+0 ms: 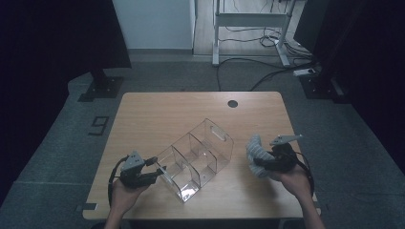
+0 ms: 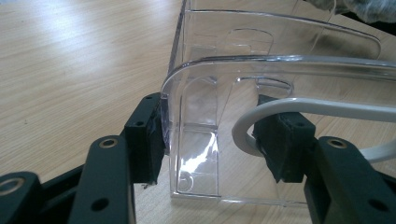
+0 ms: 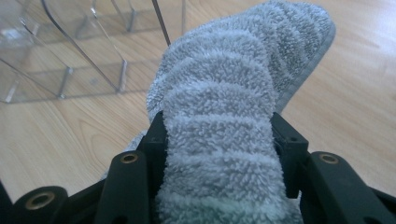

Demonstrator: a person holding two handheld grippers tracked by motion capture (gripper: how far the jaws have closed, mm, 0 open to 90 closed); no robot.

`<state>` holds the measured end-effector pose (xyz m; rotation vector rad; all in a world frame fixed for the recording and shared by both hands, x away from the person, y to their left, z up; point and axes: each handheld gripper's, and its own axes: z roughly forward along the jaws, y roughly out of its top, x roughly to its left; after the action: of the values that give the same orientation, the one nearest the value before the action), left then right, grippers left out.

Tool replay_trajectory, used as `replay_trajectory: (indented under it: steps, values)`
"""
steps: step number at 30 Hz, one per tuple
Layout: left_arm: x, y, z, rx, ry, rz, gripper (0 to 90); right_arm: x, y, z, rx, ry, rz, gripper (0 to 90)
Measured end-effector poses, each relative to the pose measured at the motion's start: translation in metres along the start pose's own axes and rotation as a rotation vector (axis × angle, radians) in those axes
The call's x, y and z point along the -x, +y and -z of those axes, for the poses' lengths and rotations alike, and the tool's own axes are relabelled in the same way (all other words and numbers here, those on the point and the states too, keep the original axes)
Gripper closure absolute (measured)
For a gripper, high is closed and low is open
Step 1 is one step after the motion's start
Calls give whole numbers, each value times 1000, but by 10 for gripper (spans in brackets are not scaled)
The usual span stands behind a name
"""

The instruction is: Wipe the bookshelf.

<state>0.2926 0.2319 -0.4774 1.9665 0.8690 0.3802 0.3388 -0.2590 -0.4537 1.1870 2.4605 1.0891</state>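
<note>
A clear plastic organizer with several compartments lies diagonally on the wooden table. My left gripper is at its near left corner. In the left gripper view the jaws straddle that corner: the left pad touches the outside of the wall, while the right pad stands apart from it beside a loop of white cable. My right gripper, to the right of the organizer, is shut on a fluffy grey striped cloth, which bulges out beyond the jaws and is held off the table.
A dark round cable hole sits near the table's far edge. The organizer lies just left of the held cloth. Bare wood stretches across the far half of the table. Black stands, a white desk frame and cables are on the floor beyond.
</note>
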Motion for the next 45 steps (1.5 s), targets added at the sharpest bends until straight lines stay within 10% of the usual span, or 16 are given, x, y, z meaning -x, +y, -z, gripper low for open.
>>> replay_trajectory:
  steps: [17,45]
  values:
    - [4,0,0,-1,2,1,444,-25,68,17,60,11,76,513]
    - [11,1,-1,-7,-22,-44,444,-54,164,-46,27,14,160,510]
